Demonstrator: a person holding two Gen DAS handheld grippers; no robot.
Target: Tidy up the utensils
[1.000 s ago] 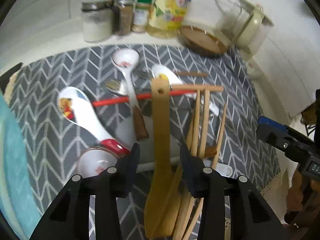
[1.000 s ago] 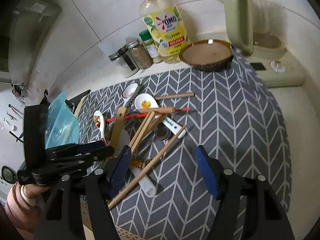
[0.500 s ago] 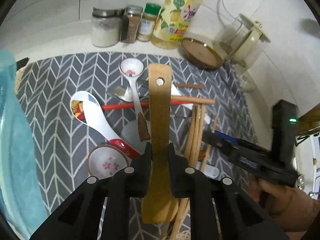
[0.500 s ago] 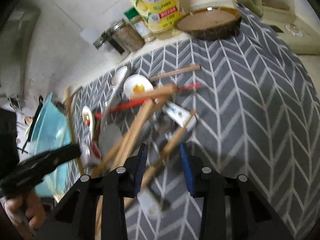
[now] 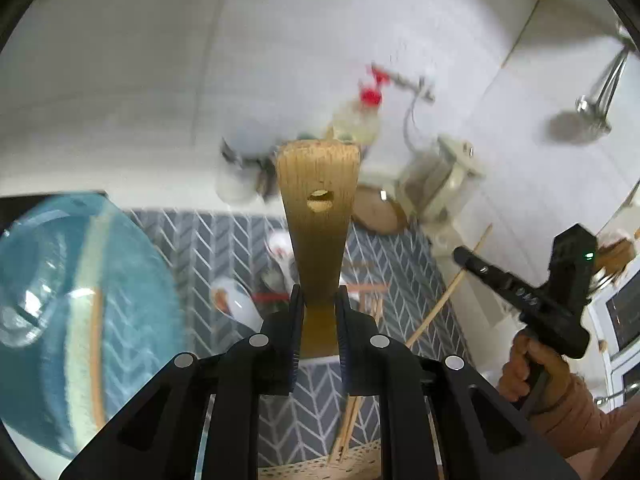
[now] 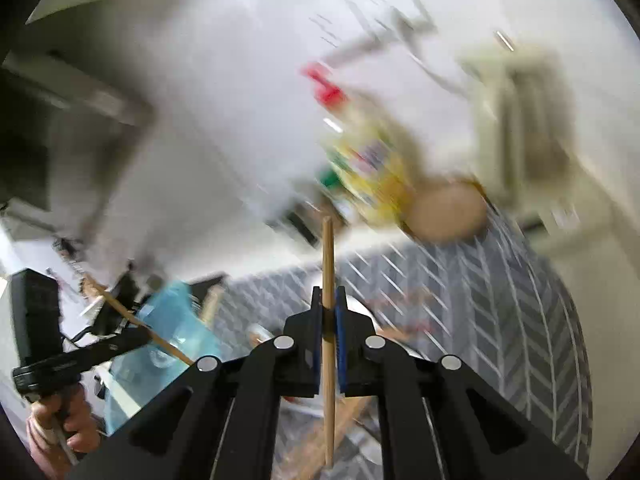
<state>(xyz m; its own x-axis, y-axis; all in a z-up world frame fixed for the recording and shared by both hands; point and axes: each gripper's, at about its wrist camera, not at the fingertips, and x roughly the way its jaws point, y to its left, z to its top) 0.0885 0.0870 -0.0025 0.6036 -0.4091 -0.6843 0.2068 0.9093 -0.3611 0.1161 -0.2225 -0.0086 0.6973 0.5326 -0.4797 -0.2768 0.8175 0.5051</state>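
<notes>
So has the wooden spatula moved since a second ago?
Yes. The wooden spatula, clamped in the left claw, has come up off the grey mat; its holed end now stands against the white wall, above the mat.

wall: white tiles (image 5: 160,60) | counter: grey chevron mat (image 5: 224,248) | far right: shower head (image 5: 592,116)

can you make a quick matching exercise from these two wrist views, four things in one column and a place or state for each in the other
Things:
1. wooden spatula
2. wooden chopstick
3. blue glass bowl
4. grey chevron mat

Places or states:
A. lying flat on the counter under the spoons
B. clamped in the right gripper
C. at the left edge of the left wrist view
D. clamped in the left gripper

Pairs: 1-D, 2-B, 3-C, 4-A
</notes>
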